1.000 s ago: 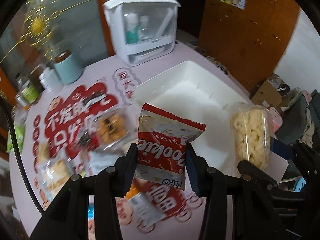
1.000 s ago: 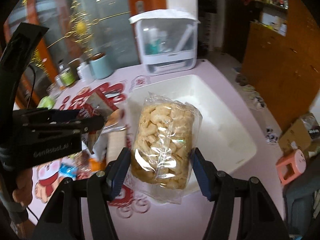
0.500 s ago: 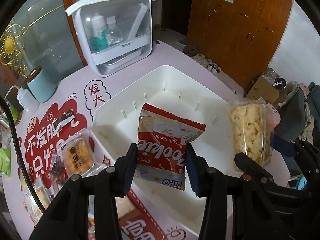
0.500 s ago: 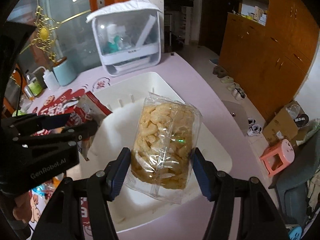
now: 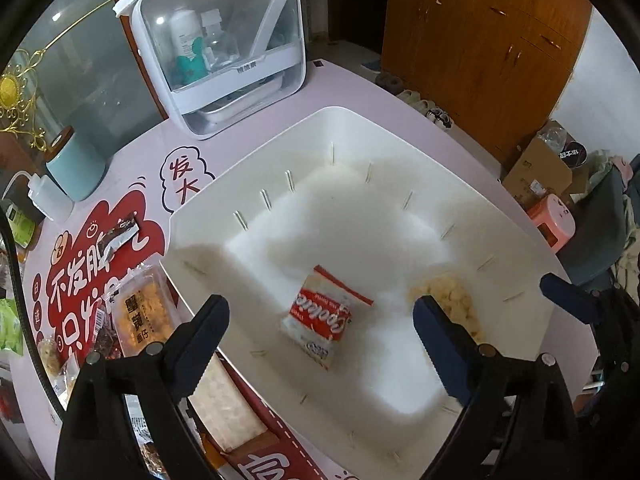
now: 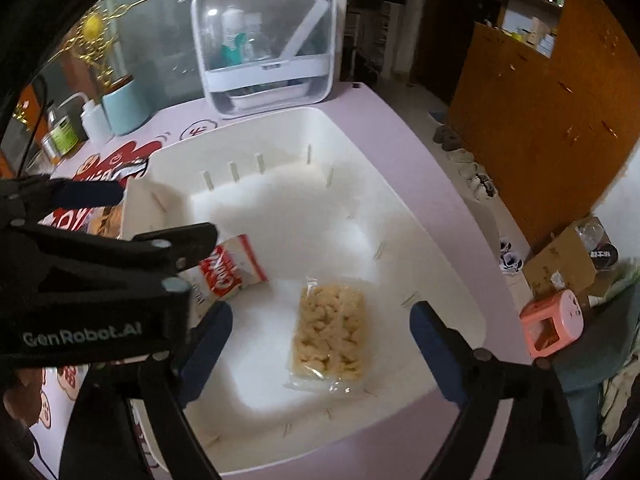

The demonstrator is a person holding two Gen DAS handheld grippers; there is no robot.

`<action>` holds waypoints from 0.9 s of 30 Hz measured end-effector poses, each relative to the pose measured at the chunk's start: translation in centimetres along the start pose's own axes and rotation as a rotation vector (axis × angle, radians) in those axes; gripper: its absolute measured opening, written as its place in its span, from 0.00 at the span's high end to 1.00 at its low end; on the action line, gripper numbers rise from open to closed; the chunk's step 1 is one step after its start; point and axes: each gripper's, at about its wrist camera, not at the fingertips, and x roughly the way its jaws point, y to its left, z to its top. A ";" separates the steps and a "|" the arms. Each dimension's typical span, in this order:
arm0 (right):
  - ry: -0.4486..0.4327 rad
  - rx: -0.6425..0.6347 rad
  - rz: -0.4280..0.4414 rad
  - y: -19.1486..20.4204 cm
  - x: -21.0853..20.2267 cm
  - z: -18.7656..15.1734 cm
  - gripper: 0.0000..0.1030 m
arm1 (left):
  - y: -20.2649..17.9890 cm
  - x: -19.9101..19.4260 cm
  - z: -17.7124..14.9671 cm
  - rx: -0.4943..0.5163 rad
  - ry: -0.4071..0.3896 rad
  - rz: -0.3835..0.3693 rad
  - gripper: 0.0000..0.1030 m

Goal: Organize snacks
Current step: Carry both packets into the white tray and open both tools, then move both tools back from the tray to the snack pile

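While its jaws are opening, the left tool (image 5: 320,332) hangs over the white bin (image 5: 360,128) with nothing pressed between its pads; the red-and-white cookie packet (image 5: 324,316) lies loose on the bin floor in the gap between the two fingers, touching neither. At about three o'clock from that packet, partly hidden behind the left tool's right-hand finger, lies the clear bag of puffed snacks (image 5: 452,300). The right tool (image 6: 320,332) is likewise opening its jaws above the same bin, and in its view the puffed bag rests flat on the bin floor between its fingers, clear of both pads, with the cookie packet at about ten o'clock from it, half covered by the left tool's black body. Outside the bin, at nine o'clock in the left view, an orange-printed pastry packet (image 5: 140,312) and a small dark wrapper (image 5: 118,234) lie on the red-and-white printed mat of the pink desk (image 5: 348,84). Farther out, at about eleven o'clock beyond the bin, stands a white-framed clear storage box (image 5: 224,48) with bottles inside, and toward ten o'clock a pale blue canister (image 5: 76,168) with a white bottle just beside it. Brown wooden cabinets (image 5: 480,40) fill the room at one o'clock, and a pink stool (image 6: 552,328) sits on the floor at three o'clock in the right view.
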 end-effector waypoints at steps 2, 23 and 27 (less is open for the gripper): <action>0.007 0.002 0.003 0.1 -0.1 -0.1 0.11 | -0.1 -0.6 -0.2 0.003 -0.022 0.004 0.10; -0.090 -0.026 0.099 3.0 -7.2 -2.1 0.11 | 1.6 -10.9 -5.6 -0.052 -0.229 0.027 0.10; -0.125 -0.044 0.116 3.8 -9.2 -2.5 0.12 | 2.0 -13.0 -7.1 -0.051 -0.227 0.050 0.10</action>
